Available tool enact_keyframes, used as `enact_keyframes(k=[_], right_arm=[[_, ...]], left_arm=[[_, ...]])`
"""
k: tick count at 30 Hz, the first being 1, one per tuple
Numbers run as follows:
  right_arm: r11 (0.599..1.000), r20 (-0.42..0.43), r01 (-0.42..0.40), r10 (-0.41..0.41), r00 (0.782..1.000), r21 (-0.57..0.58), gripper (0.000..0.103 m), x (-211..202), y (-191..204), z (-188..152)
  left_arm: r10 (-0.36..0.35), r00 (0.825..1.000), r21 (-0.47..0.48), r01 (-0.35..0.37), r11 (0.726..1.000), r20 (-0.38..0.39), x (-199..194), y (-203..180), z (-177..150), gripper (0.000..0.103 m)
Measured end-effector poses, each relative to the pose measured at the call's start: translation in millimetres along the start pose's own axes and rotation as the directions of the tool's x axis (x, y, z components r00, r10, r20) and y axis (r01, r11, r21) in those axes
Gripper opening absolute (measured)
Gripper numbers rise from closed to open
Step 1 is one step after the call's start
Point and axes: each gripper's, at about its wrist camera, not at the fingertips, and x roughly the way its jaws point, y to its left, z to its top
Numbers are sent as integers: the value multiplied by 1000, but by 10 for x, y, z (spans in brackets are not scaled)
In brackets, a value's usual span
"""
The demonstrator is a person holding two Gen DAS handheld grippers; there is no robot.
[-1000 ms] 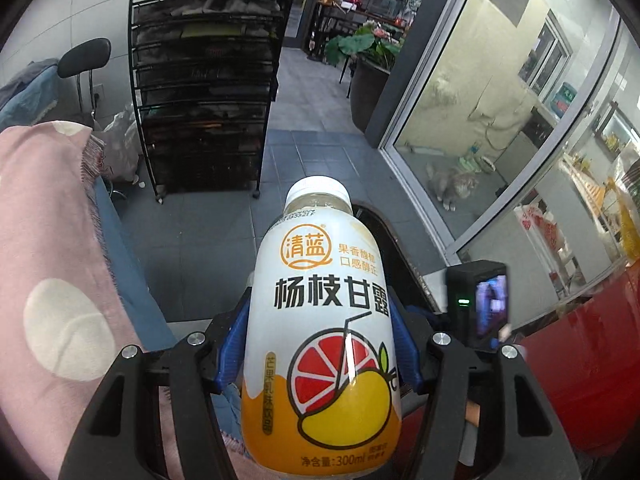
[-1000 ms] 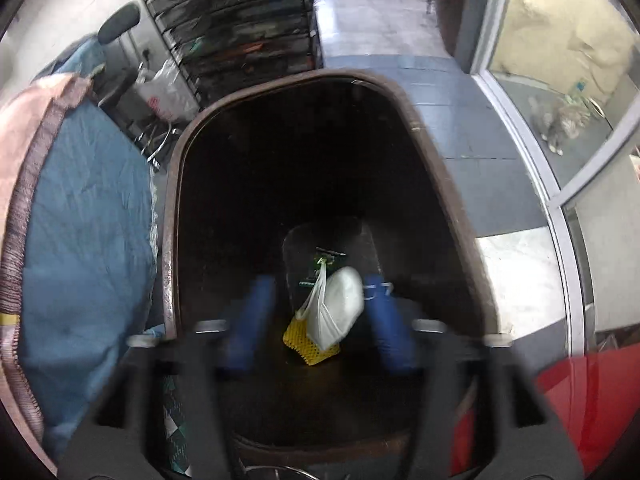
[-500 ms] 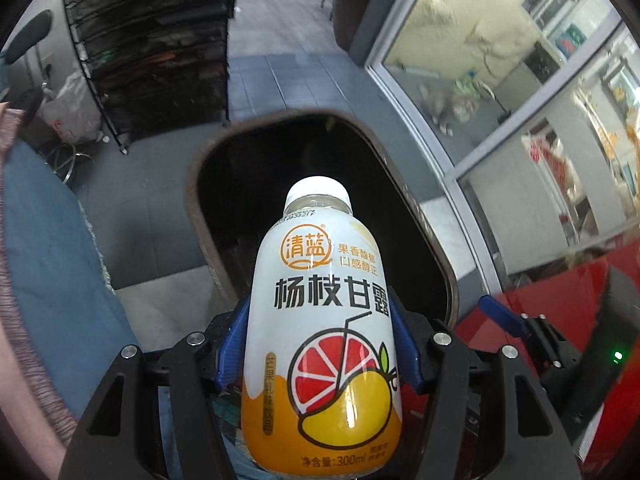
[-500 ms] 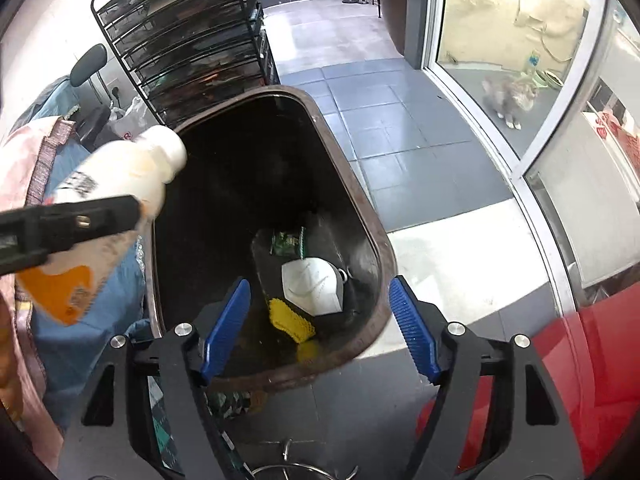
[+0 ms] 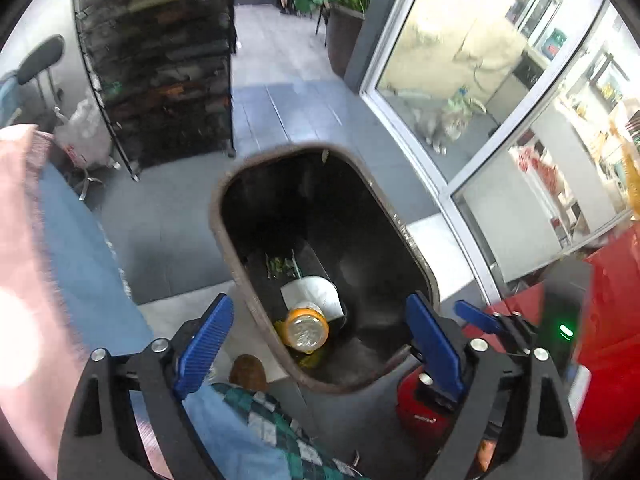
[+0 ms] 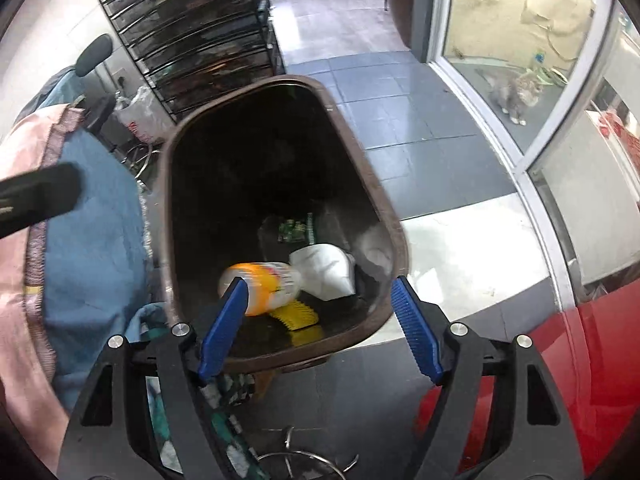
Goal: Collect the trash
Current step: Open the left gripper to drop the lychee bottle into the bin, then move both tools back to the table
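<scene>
Both grippers open and empty above the bin.
Left gripper [image 5: 318, 334] spread wide, holding nothing; juice bottle [image 5: 306, 329] inside brown bin [image 5: 224, 240], touching white mask [image 5: 316, 294]; right gripper [image 6: 320, 330] likewise spread, empty.

My left tool [image 5: 316, 336] has let go and spread wide; the bottle [image 5: 306, 328] now lies in the bin [image 5: 224, 240] beside the mask [image 5: 314, 294].
</scene>
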Motion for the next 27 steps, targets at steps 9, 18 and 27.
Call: enact_keyframes(k=[9,18,27], right_arm=[[978,43,-175,181,982,-115,75,-443,712,88],[865,19,-330,364,931,-378,79,-940,1858,1],[588,-166,-451,474,865,-671,82,-1340,3003,-452]], left_arm=[[45,969,-100,-21,995,242,-1261,407,-547,95],[321,894,-394,-185,900,313,-2068,1237,-1429,96],[578,793,-614,-362,702,193,-2627,2045,-2300,96]])
